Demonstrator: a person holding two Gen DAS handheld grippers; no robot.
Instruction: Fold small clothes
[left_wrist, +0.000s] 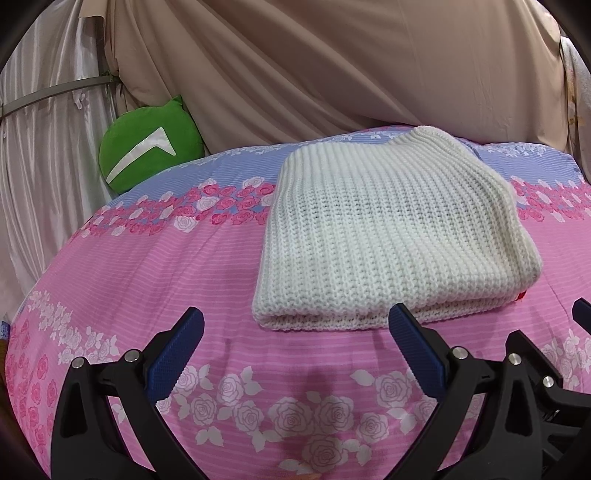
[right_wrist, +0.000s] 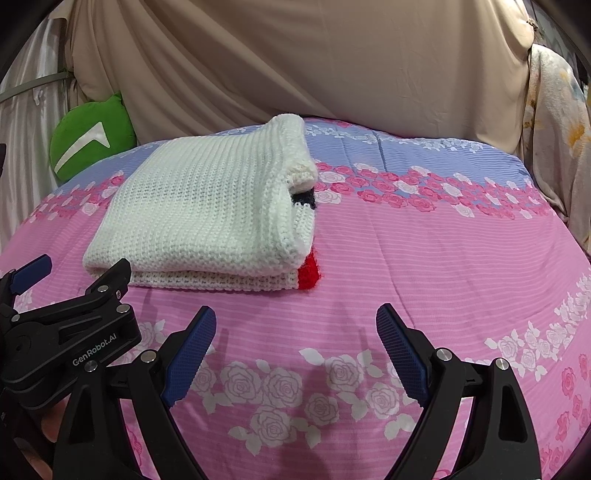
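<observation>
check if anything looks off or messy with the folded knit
Mostly tidy: the white knit lies folded flat on the bedspread. Its right edge is uneven, though: a red patch and a dark patch peek out between the layers. Both grippers, left and right, are open and clear of it.

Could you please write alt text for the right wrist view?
A folded white sweater lies on a pink floral bedsheet, ahead of the open right gripper. The left gripper shows at lower left.
</observation>
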